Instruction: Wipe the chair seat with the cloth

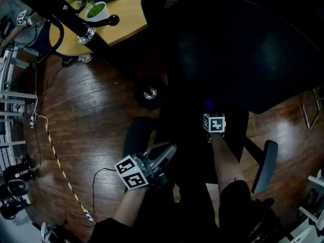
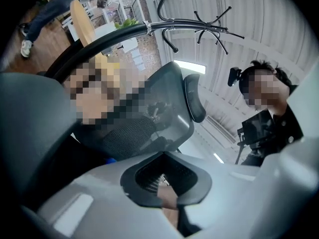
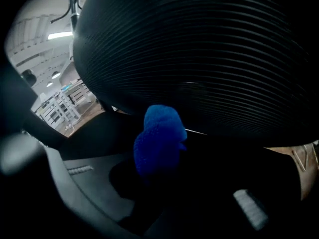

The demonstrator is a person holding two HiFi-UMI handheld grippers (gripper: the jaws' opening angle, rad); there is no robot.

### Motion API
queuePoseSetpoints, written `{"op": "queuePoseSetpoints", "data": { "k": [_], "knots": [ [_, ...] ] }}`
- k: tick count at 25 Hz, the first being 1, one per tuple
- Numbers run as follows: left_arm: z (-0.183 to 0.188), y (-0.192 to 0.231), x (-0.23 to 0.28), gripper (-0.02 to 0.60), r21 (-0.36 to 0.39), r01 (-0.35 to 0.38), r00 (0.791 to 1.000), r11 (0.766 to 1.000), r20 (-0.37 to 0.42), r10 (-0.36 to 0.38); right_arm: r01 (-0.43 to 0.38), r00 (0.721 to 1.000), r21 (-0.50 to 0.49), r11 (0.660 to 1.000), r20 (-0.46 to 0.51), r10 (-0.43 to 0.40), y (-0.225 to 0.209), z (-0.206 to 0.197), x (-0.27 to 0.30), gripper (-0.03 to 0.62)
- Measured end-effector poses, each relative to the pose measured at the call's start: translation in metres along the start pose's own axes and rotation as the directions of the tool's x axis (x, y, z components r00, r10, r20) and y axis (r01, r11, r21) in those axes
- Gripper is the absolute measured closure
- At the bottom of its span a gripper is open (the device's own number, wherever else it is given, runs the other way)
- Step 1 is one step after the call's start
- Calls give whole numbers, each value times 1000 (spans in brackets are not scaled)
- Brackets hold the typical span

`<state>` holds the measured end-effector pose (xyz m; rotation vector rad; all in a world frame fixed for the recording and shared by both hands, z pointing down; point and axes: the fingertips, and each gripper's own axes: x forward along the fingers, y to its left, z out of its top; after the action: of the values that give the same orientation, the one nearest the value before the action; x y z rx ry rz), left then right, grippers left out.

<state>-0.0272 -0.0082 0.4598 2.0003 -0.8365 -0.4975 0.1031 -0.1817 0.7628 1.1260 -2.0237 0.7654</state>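
- cloth (image 3: 158, 133): blue and fluffy, looks like microfibre. I'd expect it to be light, limp and grippy rather than slippery, with nothing to break. It'll fold under pressure, so it needs a firm pinch with a decent wad left sticking out to do the wiping.
- grip point: taken by one bunched end. The right tongs (image 3: 149, 183) are clamped on it and the wad pokes out ahead of the tips. Looks fine to me, I see no reason to regrasp.
- cloth position: at the near front edge of the chair seat (image 1: 243, 49), right up against it. I can't tell if it's touching or just off, too dark.
- seat: black, and its ribbed surface fills the upper part of the right gripper view. I'd guess it's wide and firm with a little give, so moderate pressure should be OK.
- right arm: forearm (image 1: 228, 161) stretched out toward the seat's front edge. The tongs point at the seat and come in low, about level with the edge judging by their own view.
- left tongs (image 1: 164, 155): jaws together, nothing in them. They sit well off the seat on its near-left side, tilted upward. Their view looks at the mesh chair back (image 2: 129, 133) and the headrest (image 2: 194, 98).
- my call: wiping hasn't properly started. The cloth needs to go up over the edge onto the seat top.
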Motion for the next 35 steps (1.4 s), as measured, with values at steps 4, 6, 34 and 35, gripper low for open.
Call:
{"op": "queuePoseSetpoints", "data": {
  "k": [4,6,34,35],
  "knots": [
    [3,-4,1,589,3,3,999,1000,-33,-3,150,989,103,983,-4,-150,-85,-29,-55,559],
    [1,-6,5,591,4,-3,999,1000,-45,3,208,978,142,968,-6,-210,-122,-43,-82,559],
    [12,-15,-30,591,7,-10,997,1000,82,9,-337,941,-11,942,-32,336,195,-10,-14,559],
    [14,-15,-32,591,6,-9,996,1000,89,9,-344,939,-25,939,-35,343,202,-15,-7,559]
  ]
}}
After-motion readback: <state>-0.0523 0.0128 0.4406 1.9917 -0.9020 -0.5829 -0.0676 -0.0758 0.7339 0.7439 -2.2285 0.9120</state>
